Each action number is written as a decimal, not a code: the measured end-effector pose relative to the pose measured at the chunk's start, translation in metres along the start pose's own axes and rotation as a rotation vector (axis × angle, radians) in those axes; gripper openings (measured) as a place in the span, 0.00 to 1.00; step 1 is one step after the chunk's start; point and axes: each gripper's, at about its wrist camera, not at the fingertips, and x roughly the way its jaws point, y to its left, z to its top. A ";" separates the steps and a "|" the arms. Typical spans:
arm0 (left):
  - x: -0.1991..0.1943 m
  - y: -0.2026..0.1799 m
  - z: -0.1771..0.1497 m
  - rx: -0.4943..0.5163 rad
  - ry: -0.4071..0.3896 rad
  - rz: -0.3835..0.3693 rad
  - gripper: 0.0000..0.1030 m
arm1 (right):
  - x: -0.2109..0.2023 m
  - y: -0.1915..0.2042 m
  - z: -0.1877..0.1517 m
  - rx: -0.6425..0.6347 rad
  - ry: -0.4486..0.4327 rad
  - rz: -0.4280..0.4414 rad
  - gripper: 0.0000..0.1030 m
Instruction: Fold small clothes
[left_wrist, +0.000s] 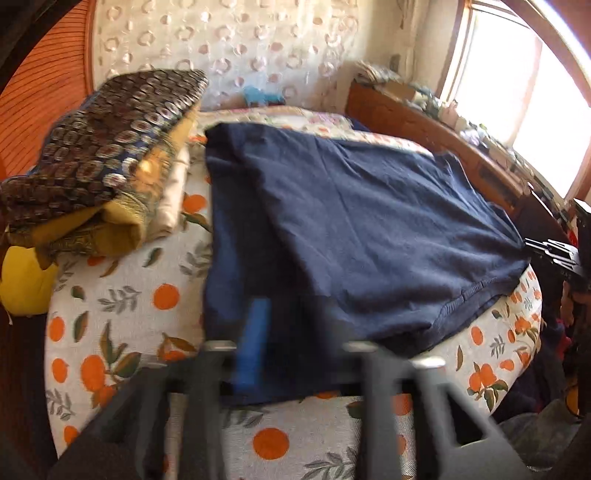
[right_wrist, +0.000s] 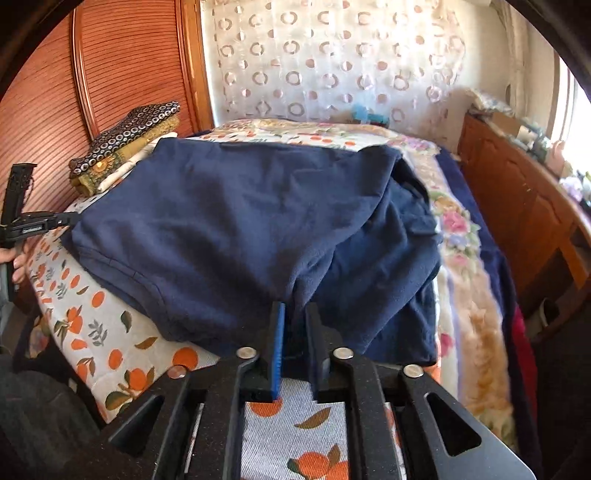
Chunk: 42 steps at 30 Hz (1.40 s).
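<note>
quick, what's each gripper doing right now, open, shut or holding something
left gripper: open, over the navy garment, nothing pinched.
right gripper: jaws slightly apart at the garment's near edge; grip cannot be told.

Your bed (right_wrist: 92, 332), orange-print cover: navy garment (right_wrist: 229, 229) spread across it, folded clothes stack (left_wrist: 96, 166) at left beside it.

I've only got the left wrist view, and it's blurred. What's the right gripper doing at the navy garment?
Observer: The right gripper is at the navy garment's near edge, jaws slightly apart, with fabric bunched at its tips. I can't tell whether it's pinched.
Operator: And how does my left gripper look from there?
Observer: The left gripper points at the garment's left corner, with a hand curled round its handle.
</note>
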 end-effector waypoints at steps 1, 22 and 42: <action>-0.001 0.002 0.000 -0.005 -0.003 0.000 0.51 | -0.003 0.000 0.000 0.000 -0.011 -0.014 0.25; -0.004 0.012 -0.002 -0.106 -0.018 0.024 0.71 | 0.077 0.063 0.014 -0.094 0.005 0.008 0.57; 0.017 0.001 -0.007 -0.104 0.000 0.075 0.74 | 0.074 0.068 0.005 -0.058 -0.037 -0.001 0.60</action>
